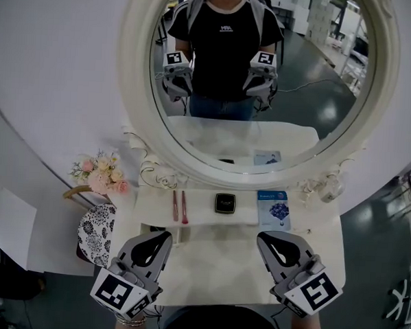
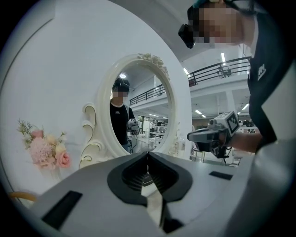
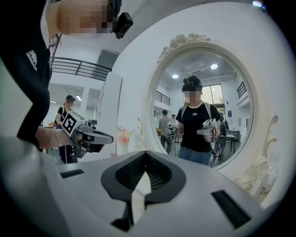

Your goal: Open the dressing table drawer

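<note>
My left tool (image 1: 164,238) and right tool (image 1: 263,238) are pressed together, empty, over the counter (image 1: 214,260); its drawer is hidden.

No wording is legible. The black T-shirt (image 1: 225,55) mirrored at top centre has a white chest print too small to read, as is the print on the blue booklet (image 1: 273,207), right of centre. Cubes on the left gripper (image 1: 164,236) and right gripper (image 1: 263,237) show only square code patterns.

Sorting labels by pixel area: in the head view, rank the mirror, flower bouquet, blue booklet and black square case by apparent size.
1. mirror, by far
2. flower bouquet
3. blue booklet
4. black square case
Bouquet over booklet is the closest call.
</note>
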`<move>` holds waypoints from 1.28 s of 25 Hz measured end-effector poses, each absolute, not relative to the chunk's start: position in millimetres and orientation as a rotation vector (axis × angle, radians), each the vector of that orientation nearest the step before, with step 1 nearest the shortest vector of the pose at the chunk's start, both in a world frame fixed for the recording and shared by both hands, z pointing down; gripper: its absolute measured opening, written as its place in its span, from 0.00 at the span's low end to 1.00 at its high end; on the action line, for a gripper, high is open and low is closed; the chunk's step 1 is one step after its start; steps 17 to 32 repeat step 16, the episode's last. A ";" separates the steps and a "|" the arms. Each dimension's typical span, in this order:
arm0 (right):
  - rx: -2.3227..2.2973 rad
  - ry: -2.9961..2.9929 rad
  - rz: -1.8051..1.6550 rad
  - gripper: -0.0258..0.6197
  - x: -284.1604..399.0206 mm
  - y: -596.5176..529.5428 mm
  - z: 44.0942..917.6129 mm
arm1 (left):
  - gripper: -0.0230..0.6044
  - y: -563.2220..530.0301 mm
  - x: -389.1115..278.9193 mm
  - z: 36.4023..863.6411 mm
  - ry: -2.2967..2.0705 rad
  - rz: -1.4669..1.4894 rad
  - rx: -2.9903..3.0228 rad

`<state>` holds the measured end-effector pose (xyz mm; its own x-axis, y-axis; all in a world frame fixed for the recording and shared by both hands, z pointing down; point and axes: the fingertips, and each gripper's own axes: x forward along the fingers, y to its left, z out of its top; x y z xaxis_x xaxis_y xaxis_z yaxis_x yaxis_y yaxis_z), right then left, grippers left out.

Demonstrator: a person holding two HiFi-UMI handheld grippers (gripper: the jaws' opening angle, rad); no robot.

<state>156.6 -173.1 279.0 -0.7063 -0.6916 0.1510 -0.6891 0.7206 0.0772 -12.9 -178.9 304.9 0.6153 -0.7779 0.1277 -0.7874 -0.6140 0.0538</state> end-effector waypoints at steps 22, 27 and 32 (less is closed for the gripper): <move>1.122 -2.742 -0.022 0.07 155.6 -172.0 280.1 | 0.07 -177.1 -14.7 303.7 -1.300 0.099 2.716; 1.122 -2.742 -0.022 0.07 155.6 -172.0 280.1 | 0.07 -177.1 -14.7 303.7 -1.300 0.099 2.716; 1.122 -2.742 -0.022 0.07 155.6 -172.0 280.1 | 0.07 -177.1 -14.7 303.7 -1.300 0.099 2.716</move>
